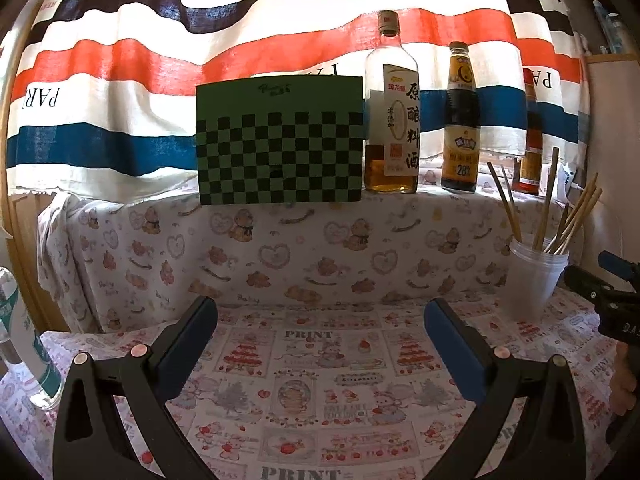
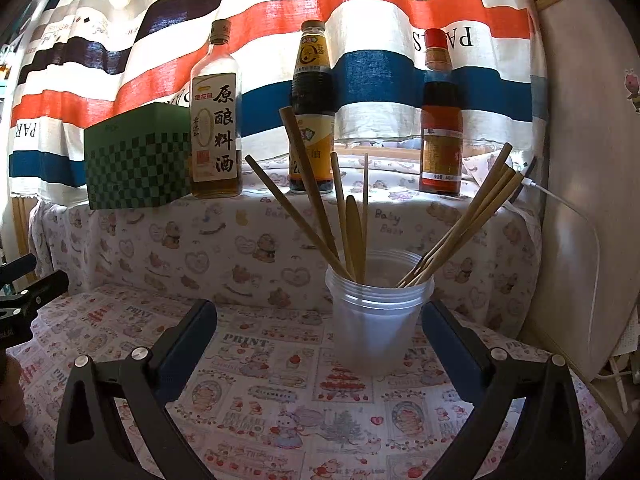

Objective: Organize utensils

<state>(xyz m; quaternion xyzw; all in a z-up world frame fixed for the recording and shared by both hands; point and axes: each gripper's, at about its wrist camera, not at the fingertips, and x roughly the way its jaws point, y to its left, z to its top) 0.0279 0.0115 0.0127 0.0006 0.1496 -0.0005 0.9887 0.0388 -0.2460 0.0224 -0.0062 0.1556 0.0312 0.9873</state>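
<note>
Right now both grippers hover over the printed tablecloth [image 1: 320,380] with their jaws spread wide and nothing between them. From the right wrist view, the right gripper [image 2: 320,344] faces a translucent plastic cup [image 2: 378,328] that stands upright on the cloth, nearer the right finger than the left but not touched by either. Wooden utensils [image 2: 352,224] stand in the cup, handles and ends fanning out: one bunch leans left, another bunch of chopsticks [image 2: 472,216] leans right. From the left wrist view, the left gripper [image 1: 320,340] points at bare cloth, with the same cup off to its right and well apart. On the covered ledge behind stand a green checkered box [image 1: 280,140], a clear bottle of amber liquid [image 2: 216,120], a dark sauce bottle [image 2: 312,112] and a red-capped bottle [image 2: 440,120], all upright before a striped curtain [image 1: 160,60].
</note>
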